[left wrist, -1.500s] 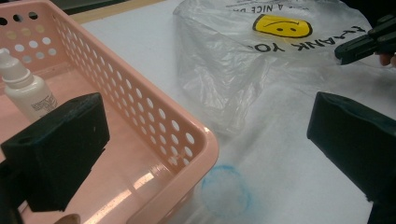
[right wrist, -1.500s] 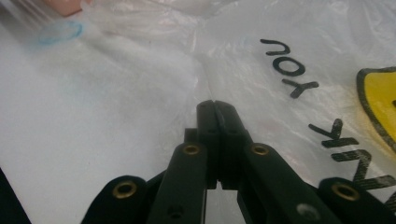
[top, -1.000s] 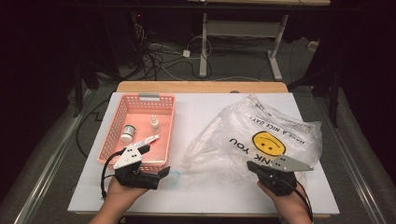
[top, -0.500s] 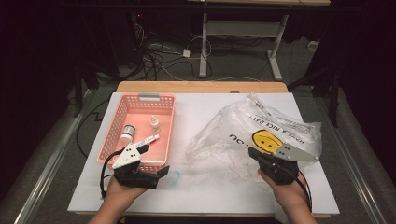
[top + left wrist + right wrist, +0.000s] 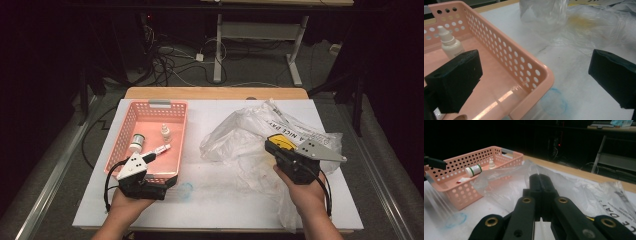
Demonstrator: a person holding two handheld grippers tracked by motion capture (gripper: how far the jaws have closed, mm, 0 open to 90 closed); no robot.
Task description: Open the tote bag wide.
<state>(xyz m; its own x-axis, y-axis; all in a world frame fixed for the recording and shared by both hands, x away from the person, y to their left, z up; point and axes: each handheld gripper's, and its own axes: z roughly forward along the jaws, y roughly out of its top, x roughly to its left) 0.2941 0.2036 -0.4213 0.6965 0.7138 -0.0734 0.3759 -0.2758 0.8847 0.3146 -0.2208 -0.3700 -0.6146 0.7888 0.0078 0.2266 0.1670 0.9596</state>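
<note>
A crumpled clear plastic bag with a yellow smiley and black print lies on the right half of the white table. My right gripper is shut on a fold of the plastic bag, and the film rises from its closed tips and hangs down by the hand. A pink perforated basket sits at the left. My left gripper is open at the basket's near right corner, one jaw over the inside and one over the table.
In the basket lie a white dropper bottle, a white pill bottle with a green band and a small tube. A blue smudge marks the table by the corner. Cables and desk legs stand on the floor beyond.
My right gripper has risen and shifted left with the bag's edge, pulling the film up off the table. The left gripper has stayed put.
</note>
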